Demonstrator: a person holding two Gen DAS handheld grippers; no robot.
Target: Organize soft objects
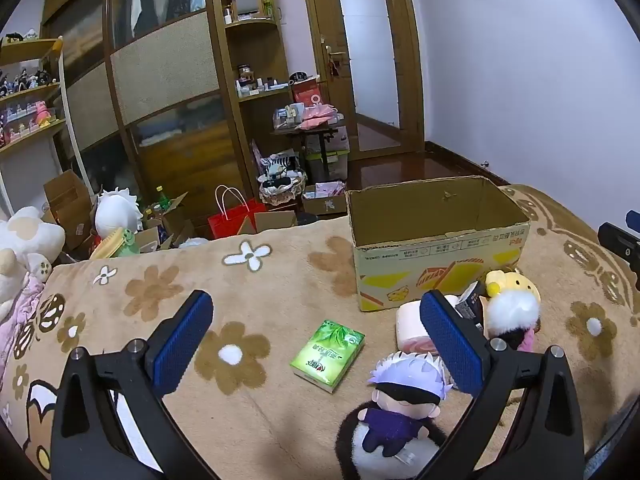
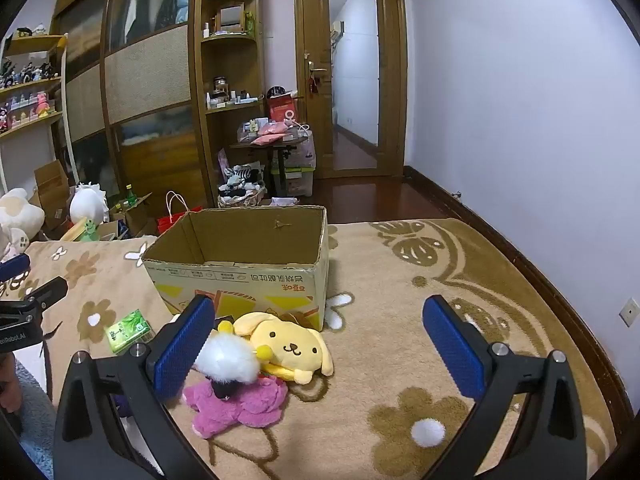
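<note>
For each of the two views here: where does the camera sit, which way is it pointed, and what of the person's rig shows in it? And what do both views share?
Left wrist: sits on the left hand-held gripper, tilted down across the blanket toward the green tissue pack and blindfolded doll; its open blue fingers show, with the other gripper at the right edge.
Right wrist: sits on the right hand-held gripper, tilted down at the yellow dog plush and pink plush; its open fingers show.
Shared: cardboard box, tissue pack, yellow plush, door.
</note>
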